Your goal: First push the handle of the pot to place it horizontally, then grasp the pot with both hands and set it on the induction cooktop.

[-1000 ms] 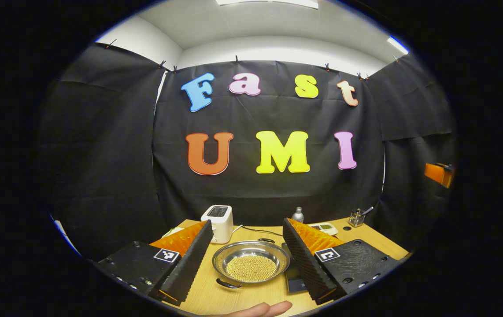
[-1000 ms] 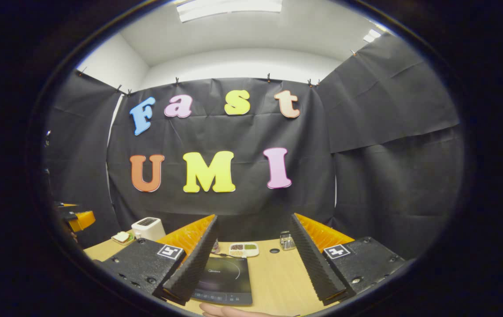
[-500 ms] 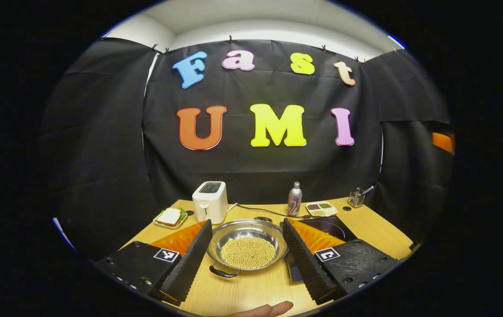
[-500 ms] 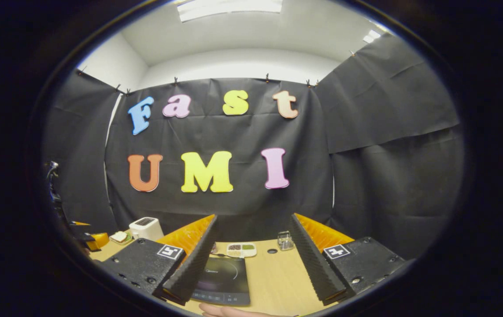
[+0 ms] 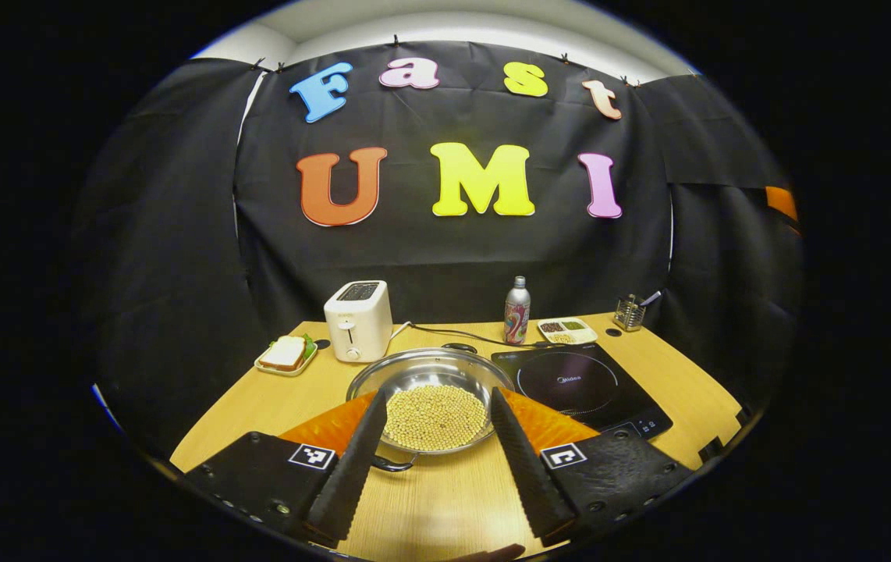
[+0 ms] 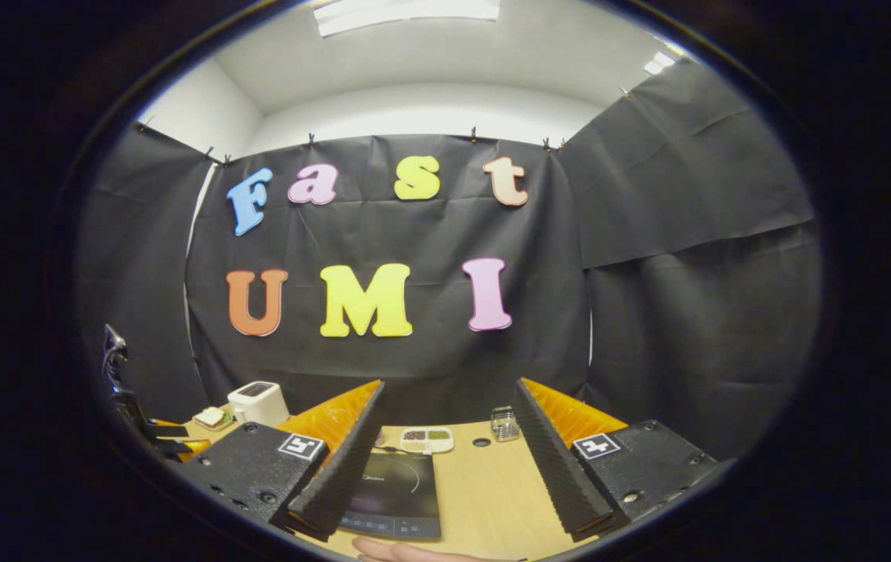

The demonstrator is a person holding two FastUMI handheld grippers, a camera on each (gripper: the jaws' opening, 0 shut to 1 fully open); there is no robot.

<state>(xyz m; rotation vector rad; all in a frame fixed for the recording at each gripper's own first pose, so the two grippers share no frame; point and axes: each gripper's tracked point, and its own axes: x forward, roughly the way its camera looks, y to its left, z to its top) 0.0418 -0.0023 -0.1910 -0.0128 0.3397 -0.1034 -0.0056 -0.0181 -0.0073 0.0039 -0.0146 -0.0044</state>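
Your left gripper, black ridged fingers w/ orange backs, is spread wide & holds nothing. It hangs above the light wooden table, fingers either side of the near rim of the shallow round steel pot as the left gripper view has it; contact can't be told. The pot is loaded w/ small tan beads. Its dark loop handle sits at approx 7 o'clock on the rim, just inside your left finger; a 2nd handle shows at approx 1 o'clock on the far rim. The pot stands on the table, just beside the black glass induction cooktop, which lies at 3 o'clock from it.

Beyond the pot: white toaster at 11 o'clock, sandwich on a small plate further at 10 o'clock, slim metal bottle at 1 o'clock, divided snack tray & wire holder at 2 o'clock.

Your right gripper, same build, is also wide apart & empty. Between its fingers, in the right gripper view, the cooktop lies low at 7 o'clock, the tray behind it, the holder at 1 o'clock, the toaster far off at 10 o'clock. A fingertip shows at the bottom edge.
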